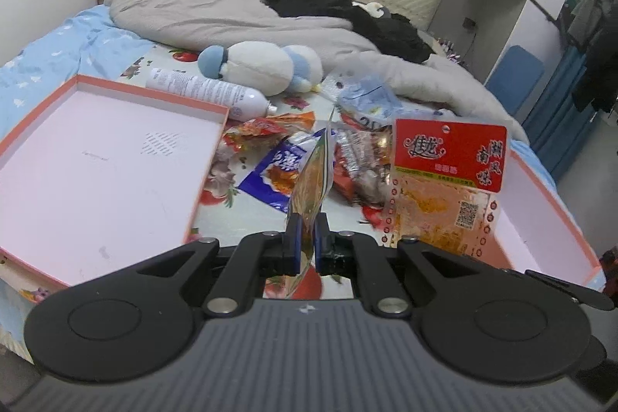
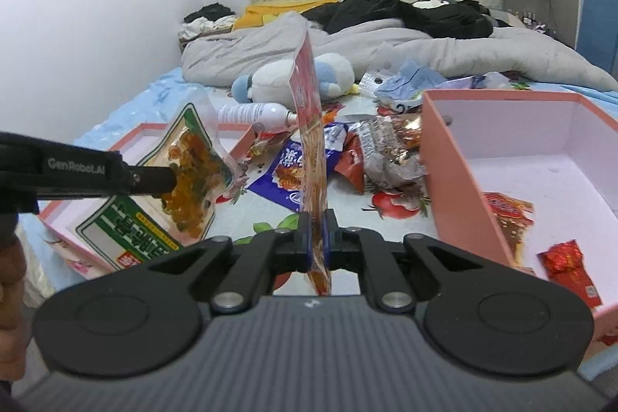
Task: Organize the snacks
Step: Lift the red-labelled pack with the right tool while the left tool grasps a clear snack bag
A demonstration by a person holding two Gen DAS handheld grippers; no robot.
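So in the left wrist view, the left gripper (image 1: 307, 238) is clamped on the bottom edge of a green-and-white snack pouch (image 1: 311, 180), which stands edge-on to the camera, so you mostly see a thin sliver of it. Pinching a flat pouch by its seam makes sense, since there's nothing else to grab on a floppy bag. Left of it sits the shallow pink box lid (image 1: 116, 157), empty, probably the drop spot for this one (just my guess). To the right hangs the red-labelled snack pack (image 1: 444, 180) with its clear window and QR code, held up in front of the deeper pink box (image 1: 548, 219). The leftover snack pile (image 1: 309, 149) lies on the fruit-print cloth between the two boxes, with a white spray bottle (image 1: 208, 89) and a plush toy (image 1: 262, 64) just behind. In the right wrist view, the right gripper (image 2: 317, 238) is squeezed shut on the lower edge of that red-labelled pack (image 2: 309, 111), again seen edge-on and standing upright. The deep pink box (image 2: 502, 149) on the right already holds a couple of red snack packets (image 2: 567, 265), so red stuff likely goes there. On the left the other gripper (image 2: 154, 178) holds the green pouch (image 2: 170, 180) over the lid (image 2: 239, 138). Looks like sorting by type, one bag per hand.
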